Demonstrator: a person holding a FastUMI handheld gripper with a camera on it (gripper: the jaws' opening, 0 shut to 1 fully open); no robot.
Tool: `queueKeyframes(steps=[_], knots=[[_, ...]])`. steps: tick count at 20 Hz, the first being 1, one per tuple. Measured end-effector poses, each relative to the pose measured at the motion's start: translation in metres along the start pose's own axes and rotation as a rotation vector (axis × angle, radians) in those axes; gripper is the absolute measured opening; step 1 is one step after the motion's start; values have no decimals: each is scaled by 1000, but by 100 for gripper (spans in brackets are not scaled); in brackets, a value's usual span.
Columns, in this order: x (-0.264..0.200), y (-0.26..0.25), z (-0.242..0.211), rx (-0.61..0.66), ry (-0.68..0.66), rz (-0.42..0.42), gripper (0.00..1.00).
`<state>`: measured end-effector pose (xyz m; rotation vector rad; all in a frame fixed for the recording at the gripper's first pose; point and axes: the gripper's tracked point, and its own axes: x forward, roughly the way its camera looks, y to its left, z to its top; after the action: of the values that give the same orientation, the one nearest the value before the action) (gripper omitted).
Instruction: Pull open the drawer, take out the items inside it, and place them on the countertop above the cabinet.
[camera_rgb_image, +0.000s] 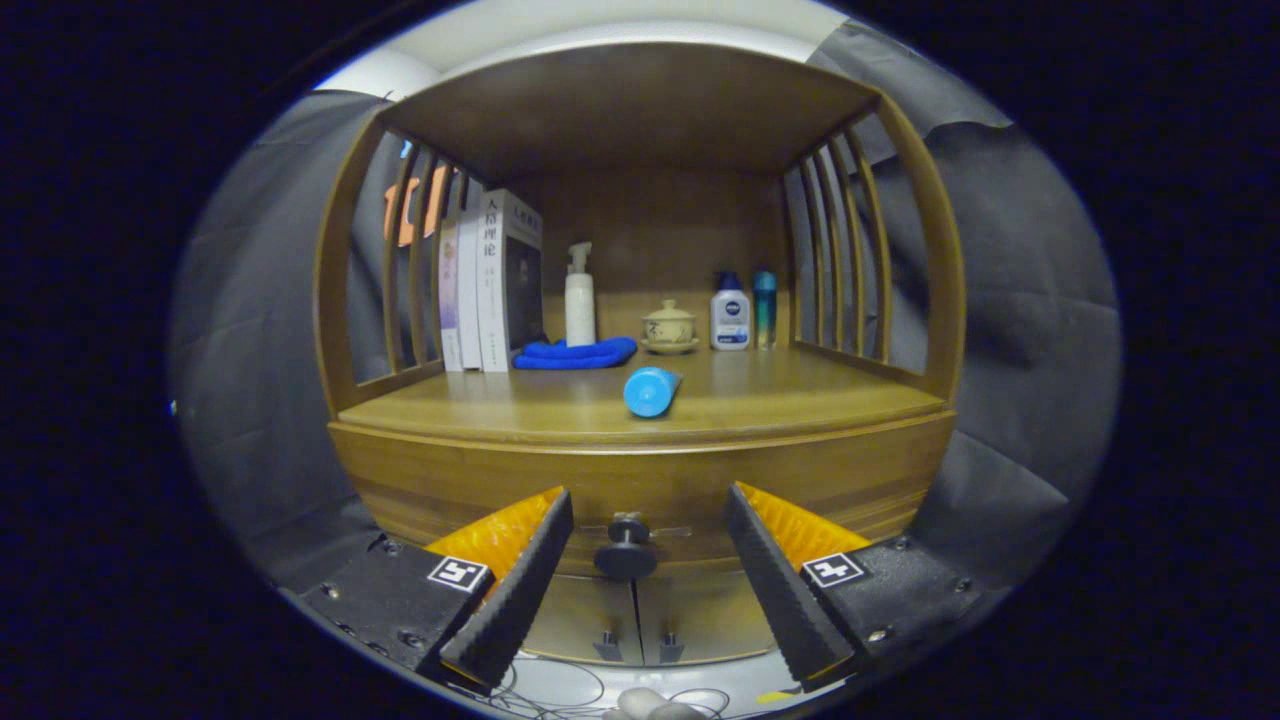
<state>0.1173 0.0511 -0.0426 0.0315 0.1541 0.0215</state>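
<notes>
Now your gripper (648, 560) faced closed wooden drawer (640, 485), jaws released, spread either side of round black knob (626, 555); blue cylindrical bottle (651, 391) lay on wooden table (800, 400).

Looks like a staged home corner set up inside a booth: a wooden cabinet (640, 480) is hung round with dark cloth (1010, 330), and its countertop is dressed with books (490, 285), toiletry bottles (730, 312) and a lidded teacup (669, 325) along the back edge.

Brown wood cabinet (640, 470) w/ black drawer knob (626, 552); blue bottle (650, 391), blue cloth (577, 353), white pump bottle (580, 300), beige lidded cup (669, 325).
</notes>
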Motion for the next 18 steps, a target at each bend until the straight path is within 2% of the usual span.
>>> queueKeyframes(steps=[5,8,12,18], knots=[[-78,-19,27,-25,-87,-3,99],[-104,-39,37,-28,-138,-22,99],[-112,-67,38,19,-162,-62,99],[-109,-73,34,56,-149,-21,99]])
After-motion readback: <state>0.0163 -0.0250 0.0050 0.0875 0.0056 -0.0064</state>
